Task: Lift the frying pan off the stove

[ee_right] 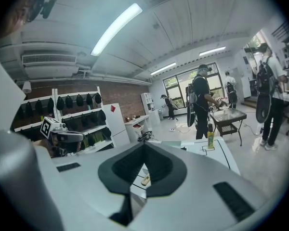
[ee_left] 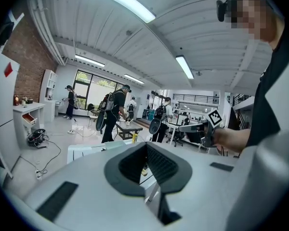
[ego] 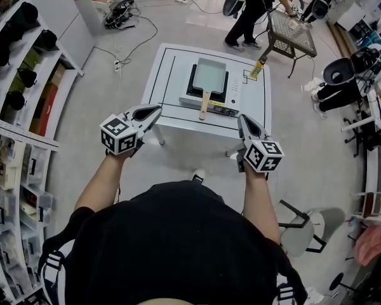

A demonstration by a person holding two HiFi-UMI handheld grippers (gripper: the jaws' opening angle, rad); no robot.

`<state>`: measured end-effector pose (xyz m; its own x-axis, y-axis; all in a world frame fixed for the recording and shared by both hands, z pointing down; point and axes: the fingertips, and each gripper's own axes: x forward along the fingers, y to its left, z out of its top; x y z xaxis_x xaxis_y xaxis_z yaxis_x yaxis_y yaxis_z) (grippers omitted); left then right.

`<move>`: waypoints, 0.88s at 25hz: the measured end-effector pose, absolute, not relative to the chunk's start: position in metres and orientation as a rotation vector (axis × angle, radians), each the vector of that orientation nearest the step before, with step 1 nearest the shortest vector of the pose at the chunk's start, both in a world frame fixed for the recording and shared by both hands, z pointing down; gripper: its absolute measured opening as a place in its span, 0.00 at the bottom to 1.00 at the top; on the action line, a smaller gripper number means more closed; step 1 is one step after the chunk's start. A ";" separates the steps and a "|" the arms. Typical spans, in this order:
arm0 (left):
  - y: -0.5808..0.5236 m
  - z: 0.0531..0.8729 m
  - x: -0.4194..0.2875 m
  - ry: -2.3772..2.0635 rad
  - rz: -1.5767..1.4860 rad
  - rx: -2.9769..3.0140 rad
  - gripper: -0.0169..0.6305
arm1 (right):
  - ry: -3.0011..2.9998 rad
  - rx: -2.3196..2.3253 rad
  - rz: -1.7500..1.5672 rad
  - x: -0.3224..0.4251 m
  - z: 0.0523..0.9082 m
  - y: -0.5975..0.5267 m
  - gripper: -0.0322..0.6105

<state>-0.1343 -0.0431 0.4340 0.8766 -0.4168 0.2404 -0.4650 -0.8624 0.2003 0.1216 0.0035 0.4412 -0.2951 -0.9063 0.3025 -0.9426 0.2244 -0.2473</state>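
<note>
A rectangular pale-green frying pan (ego: 209, 75) sits on a portable stove (ego: 233, 96) on the white table (ego: 170, 68). Its wooden handle (ego: 204, 105) points toward me. My left gripper (ego: 153, 112) hovers just short of the table's near edge, left of the handle, jaws shut and holding nothing. At the same edge, right of the handle, my right gripper (ego: 243, 121) is also shut and holds nothing. In the left gripper view the left gripper (ee_left: 145, 144) has its jaws pressed together. In the right gripper view the right gripper (ee_right: 144, 143) does too, with the handle (ee_right: 145, 180) below the tips.
A yellow bottle (ego: 257, 68) stands at the table's far right corner. Shelving with dark helmets (ego: 25, 75) lines the left side. A person works at a mesh table (ego: 292, 33) behind. A chair (ego: 305, 230) stands at my right, and cables (ego: 124, 14) lie on the floor.
</note>
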 end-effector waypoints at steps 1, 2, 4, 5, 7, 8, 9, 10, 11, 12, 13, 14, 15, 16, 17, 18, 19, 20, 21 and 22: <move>-0.047 0.435 -0.131 -0.670 0.280 2.793 0.04 | -2.384 1.802 0.596 0.125 0.443 -0.001 0.06; -0.050 0.436 -0.127 -0.672 0.283 2.791 0.04 | -2.384 1.798 0.601 0.128 0.445 -0.005 0.06; -0.057 0.438 -0.120 -0.674 0.291 2.787 0.04 | -2.388 1.790 0.610 0.134 0.447 -0.014 0.06; -0.060 0.440 -0.117 -0.673 0.295 2.783 0.04 | -2.391 1.785 0.615 0.137 0.449 -0.018 0.06; -0.066 0.442 -0.110 -0.668 0.294 2.770 0.04 | -2.397 1.774 0.622 0.142 0.451 -0.026 0.06; -0.068 0.443 -0.106 -0.666 0.291 2.764 0.04 | -2.400 1.769 0.622 0.146 0.451 -0.031 0.06; -0.071 0.442 -0.103 -0.666 0.291 2.760 0.04 | -2.404 1.764 0.621 0.149 0.451 -0.035 0.06; -0.074 0.442 -0.099 -0.669 0.294 2.760 0.04 | -2.409 1.759 0.619 0.152 0.450 -0.040 0.06; -0.077 0.442 -0.096 -0.675 0.296 2.760 0.04 | -2.413 1.753 0.618 0.155 0.449 -0.044 0.06; -0.081 0.442 -0.094 -0.681 0.297 2.759 0.04 | -2.418 1.747 0.617 0.158 0.449 -0.048 0.06; -0.085 0.441 -0.091 -0.689 0.296 2.757 0.04 | -2.423 1.741 0.618 0.160 0.449 -0.053 0.06; -0.088 0.440 -0.089 -0.697 0.296 2.754 0.04 | -2.427 1.734 0.619 0.163 0.449 -0.057 0.06; -0.092 0.440 -0.086 -0.704 0.295 2.752 0.04 | -2.431 1.725 0.621 0.165 0.449 -0.062 0.06; -0.095 0.439 -0.083 -0.711 0.296 2.750 0.04 | -2.435 1.716 0.623 0.167 0.449 -0.066 0.06; -0.097 0.438 -0.080 -0.717 0.299 2.750 0.04 | -2.438 1.706 0.626 0.169 0.449 -0.070 0.06; -0.099 0.438 -0.077 -0.723 0.302 2.750 0.04 | -2.442 1.695 0.628 0.171 0.450 -0.074 0.06; -0.101 0.438 -0.075 -0.731 0.306 2.749 0.04 | -2.446 1.684 0.629 0.172 0.451 -0.078 0.06; -0.104 0.439 -0.073 -0.738 0.310 2.748 0.04 | -2.451 1.673 0.630 0.174 0.451 -0.082 0.06; -0.106 0.440 -0.071 -0.745 0.311 2.744 0.04 | -2.455 1.664 0.630 0.175 0.452 -0.087 0.06; -0.108 0.441 -0.069 -0.750 0.313 2.740 0.04 | -2.459 1.654 0.629 0.176 0.453 -0.091 0.06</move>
<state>-0.0691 -0.1084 0.4407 0.8415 -0.4626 0.2791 -0.5238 -0.8252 0.2115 0.1760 -0.0907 0.4529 -0.3993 -0.8604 0.3166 -0.9068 0.3195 -0.2751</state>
